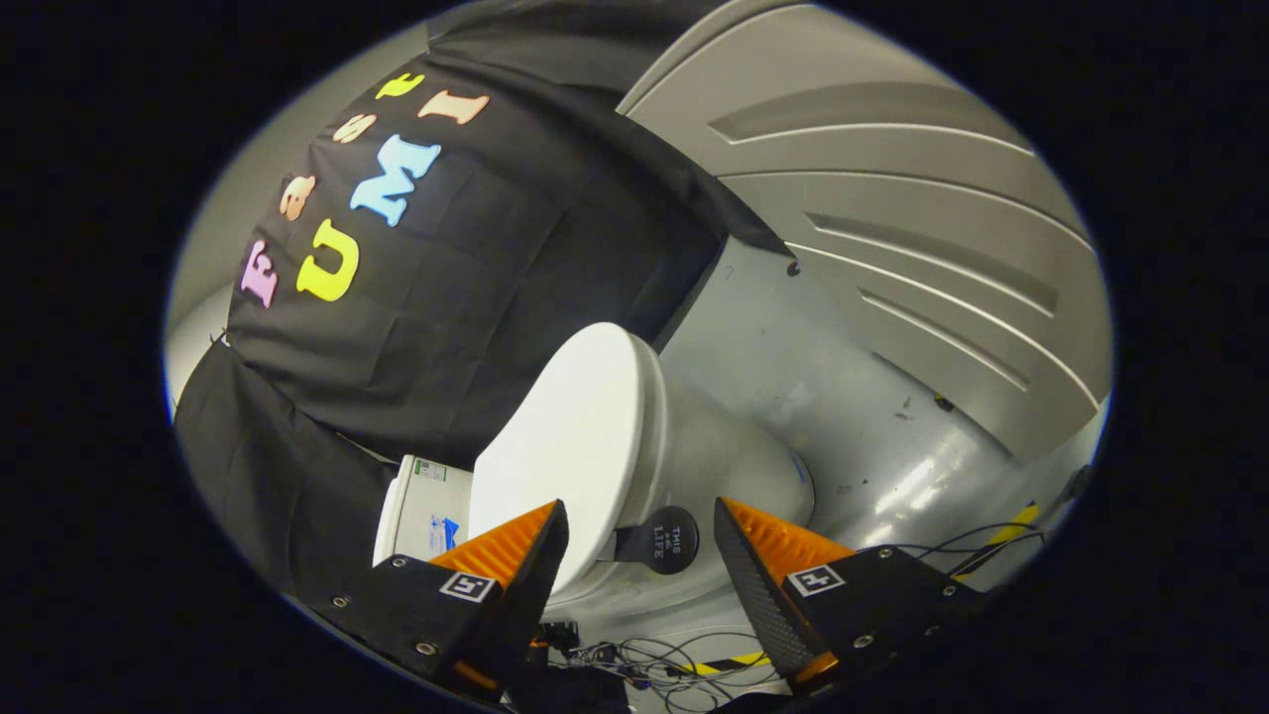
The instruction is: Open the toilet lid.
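A white toilet stands on the grey floor, and the whole view is rolled to one side. Its white lid [570, 436] lies down flat on the bowl [714, 446], with the tank [421, 506] behind it against the black cloth. A round black tab [666, 540] on a short black strap sticks out from the lid's rim. My gripper [639, 504] is open, its fingers spread wide. The tab sits between the fingertips and just ahead of them, touching neither. One finger [516, 555] overlaps the lid's near edge in the view.
The grey floor [793, 367] runs beyond the bowl to a grey ribbed wall panel [892, 178]. Loose thin wires [654, 659] and a strip of yellow-and-black tape [729, 662] lie on the floor under the fingers. Black cloth [476, 297] hangs behind the tank.
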`<state>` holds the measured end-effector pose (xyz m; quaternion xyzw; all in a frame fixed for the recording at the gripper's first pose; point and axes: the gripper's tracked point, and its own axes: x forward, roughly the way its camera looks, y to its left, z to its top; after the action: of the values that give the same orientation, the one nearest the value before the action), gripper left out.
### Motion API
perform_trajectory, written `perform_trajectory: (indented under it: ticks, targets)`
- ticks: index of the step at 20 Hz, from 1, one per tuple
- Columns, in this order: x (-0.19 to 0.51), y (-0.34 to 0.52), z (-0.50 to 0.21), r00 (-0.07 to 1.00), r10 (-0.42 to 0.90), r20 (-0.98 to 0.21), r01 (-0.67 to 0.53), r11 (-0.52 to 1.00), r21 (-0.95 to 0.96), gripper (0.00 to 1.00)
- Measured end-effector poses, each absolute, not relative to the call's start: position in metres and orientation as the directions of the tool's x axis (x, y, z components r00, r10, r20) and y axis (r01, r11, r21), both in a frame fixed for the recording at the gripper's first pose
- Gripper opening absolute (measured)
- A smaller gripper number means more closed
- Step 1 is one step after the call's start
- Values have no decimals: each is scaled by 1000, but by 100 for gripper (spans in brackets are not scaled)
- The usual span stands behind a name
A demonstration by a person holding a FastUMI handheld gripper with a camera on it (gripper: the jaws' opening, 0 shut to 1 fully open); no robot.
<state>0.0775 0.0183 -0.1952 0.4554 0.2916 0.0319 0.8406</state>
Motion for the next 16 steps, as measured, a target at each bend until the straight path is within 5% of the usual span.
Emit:
perform_trajectory:
  ticks: [7,16]
  targets:
    - [80,33,-211,805,406,-433,288,371,883,79]
    - [78,32,-226,814,414,-407,362,185,913,33]
